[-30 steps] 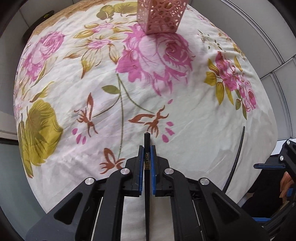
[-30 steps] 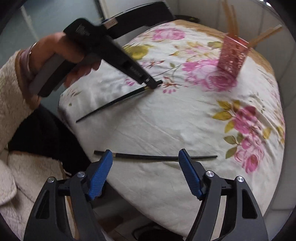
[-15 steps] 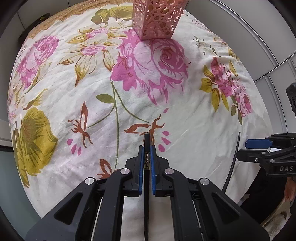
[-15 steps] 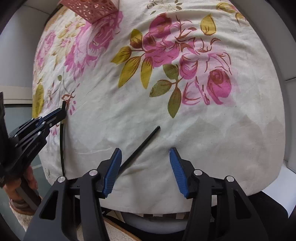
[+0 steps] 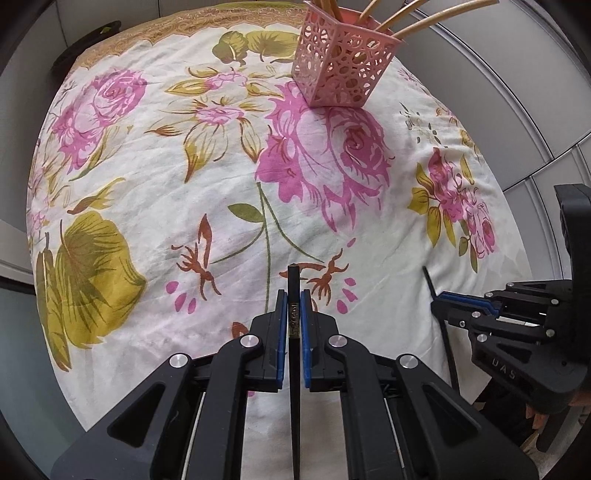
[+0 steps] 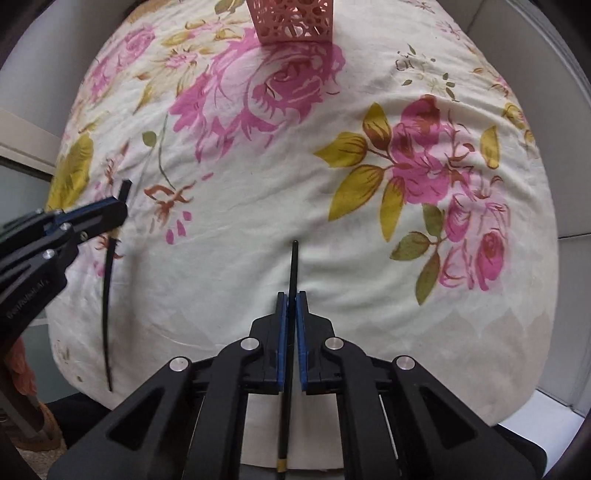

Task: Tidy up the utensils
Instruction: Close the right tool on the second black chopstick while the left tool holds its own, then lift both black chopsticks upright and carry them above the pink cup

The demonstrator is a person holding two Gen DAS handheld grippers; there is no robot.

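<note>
Two grippers, left gripper (image 5: pixel 294 295) and right gripper (image 6: pixel 291 295), each have jaws clamped on a black chopstick (image 5: pixel 294 280) (image 6: pixel 294 266), lower centre; the right's just closed.

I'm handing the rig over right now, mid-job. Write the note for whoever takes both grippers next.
Left gripper: shut on a black chopstick, thick end forward, above the flowered cloth.
Right gripper: jaws have just closed on the second black chopstick, near the cloth's front edge.
Pink holder: upright at the far side, wooden sticks already inside.
Done: both black chopsticks gripped.
Left: carry both to the holder and drop them in. No other loose utensil is in view.
</note>
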